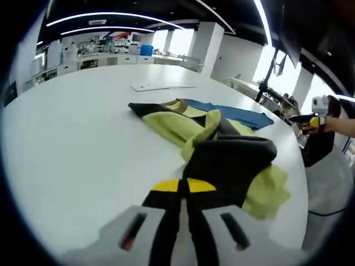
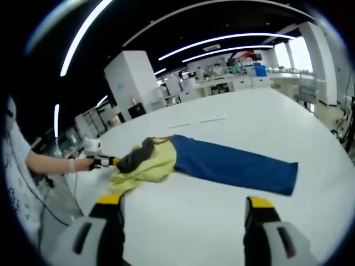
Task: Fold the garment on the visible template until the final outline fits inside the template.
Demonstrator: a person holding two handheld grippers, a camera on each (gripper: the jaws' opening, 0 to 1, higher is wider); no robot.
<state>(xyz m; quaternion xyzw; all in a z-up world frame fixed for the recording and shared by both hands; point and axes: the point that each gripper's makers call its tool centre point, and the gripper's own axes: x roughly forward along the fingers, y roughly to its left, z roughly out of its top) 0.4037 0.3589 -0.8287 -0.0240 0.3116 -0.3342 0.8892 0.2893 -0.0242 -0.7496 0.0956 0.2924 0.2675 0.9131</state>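
No brand, label or writing can be read on anything here. A large white worktop [image 1: 83, 144] stands in an open room with white pillars, curved ceiling light strips and distant benches crowded with equipment too small to identify. In the left gripper view, the left tongs [image 1: 183, 191] are clenched on a dark fold of the garment [image 1: 222, 149], a rumpled piece of yellow-green and black fabric heaped just ahead of the yellow tips. Beyond the heap a blue template [image 1: 238, 115] lies flat, mostly covered from this side. A thin white strip [image 1: 161, 87] lies farther off on the worktop. In the right gripper view, the right tongs [image 2: 183, 213] are released, jaws spread wide over bare worktop, apart from the cloth. Ahead of them the blue template stretches rightward, the garment bunched on its left end. A person's hand [image 2: 75, 163] holds the left tongs there; their exact grip is too small to make out.
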